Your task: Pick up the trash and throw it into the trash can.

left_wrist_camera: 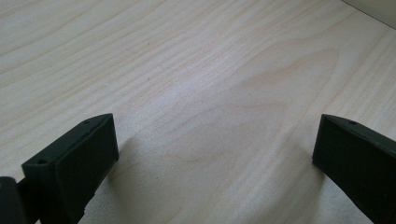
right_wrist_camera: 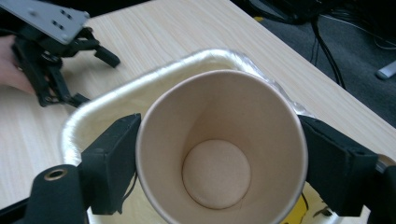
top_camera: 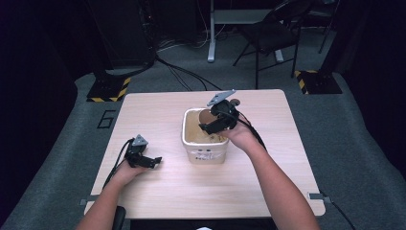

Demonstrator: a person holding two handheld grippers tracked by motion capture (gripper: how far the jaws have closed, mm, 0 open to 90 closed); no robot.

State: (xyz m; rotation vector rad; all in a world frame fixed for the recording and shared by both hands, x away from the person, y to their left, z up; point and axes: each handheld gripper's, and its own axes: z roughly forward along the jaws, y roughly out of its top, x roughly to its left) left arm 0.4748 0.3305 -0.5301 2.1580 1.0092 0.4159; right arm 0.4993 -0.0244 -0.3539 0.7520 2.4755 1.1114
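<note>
Right claw [right_wrist_camera: 219, 154] clamps empty paper cup [right_wrist_camera: 219, 154].

Matt brown paper cup [right_wrist_camera: 219, 154]; glossy plastic-lined white bin [right_wrist_camera: 154, 79]; smooth pale wood-grain table [left_wrist_camera: 187, 70]

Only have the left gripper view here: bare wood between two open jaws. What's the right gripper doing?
Observer: The right gripper holds a paper cup, one jaw on each side of it.
Operator: Anything in the cup?
Observer: No, it's empty; the right gripper view shows its bare bottom.
Operator: Where is it over the table?
Observer: Above a white bin at the middle of the table, seen from the high view.
Operator: And my gripper relative to that?
Observer: The left gripper sits low over the table, to the left of the bin, apart from it.
</note>
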